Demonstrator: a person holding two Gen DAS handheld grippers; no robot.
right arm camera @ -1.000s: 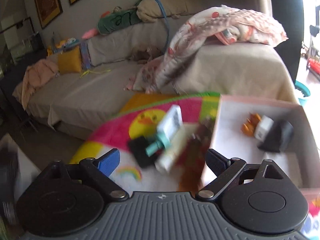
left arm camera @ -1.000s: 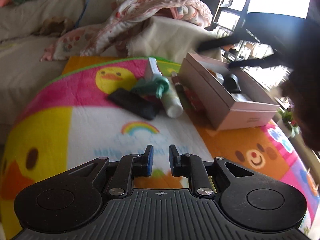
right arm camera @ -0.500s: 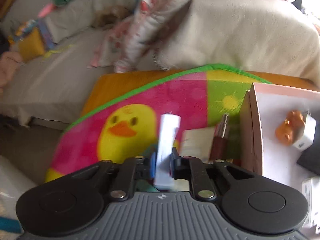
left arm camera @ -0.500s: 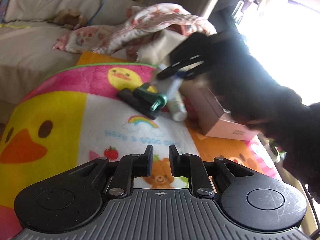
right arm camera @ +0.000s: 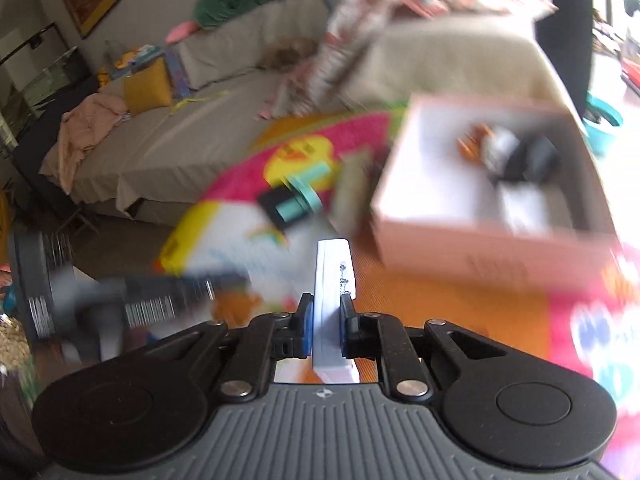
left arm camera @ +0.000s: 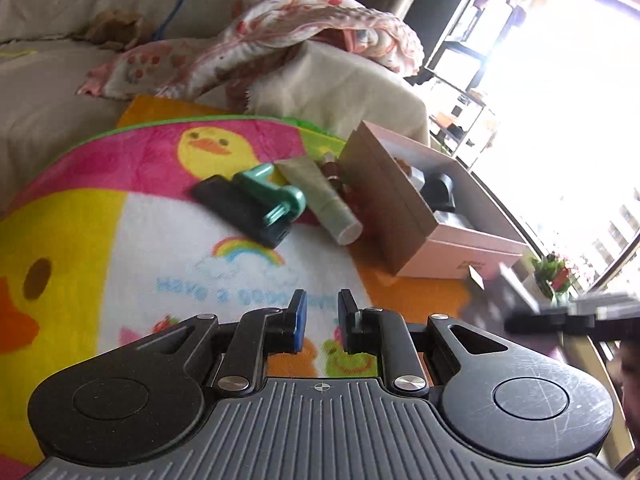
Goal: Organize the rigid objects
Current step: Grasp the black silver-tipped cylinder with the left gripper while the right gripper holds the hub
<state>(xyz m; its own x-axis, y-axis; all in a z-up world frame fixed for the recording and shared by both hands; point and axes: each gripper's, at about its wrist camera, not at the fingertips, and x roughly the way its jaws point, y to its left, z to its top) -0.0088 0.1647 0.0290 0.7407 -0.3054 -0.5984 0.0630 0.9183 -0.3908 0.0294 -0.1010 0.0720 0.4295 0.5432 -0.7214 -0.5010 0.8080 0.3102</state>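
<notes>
My right gripper (right arm camera: 324,320) is shut on a small white box (right arm camera: 334,276) and holds it above the colourful blanket, in front of the open pink box (right arm camera: 472,236). The pink box (left arm camera: 452,240) holds an orange item, a white item and a black item (right arm camera: 528,160). A black case (left arm camera: 240,212), a teal tool (left arm camera: 276,196) and a pale tube (left arm camera: 320,200) lie together on the blanket left of the pink box. My left gripper (left arm camera: 322,320) hovers low over the blanket, nearly shut and empty. The right gripper shows blurred at the right edge of the left wrist view (left arm camera: 568,316).
The cartoon blanket (left arm camera: 120,264) covers the work surface. A beige sofa (right arm camera: 160,152) with a floral cloth (left arm camera: 320,24) lies behind it. A bright window with a small plant (left arm camera: 554,276) is on the right.
My right gripper has lifted the white box off the pile and pulled back toward the near side, in front of the pink box. The left gripper has stayed low and shut.
</notes>
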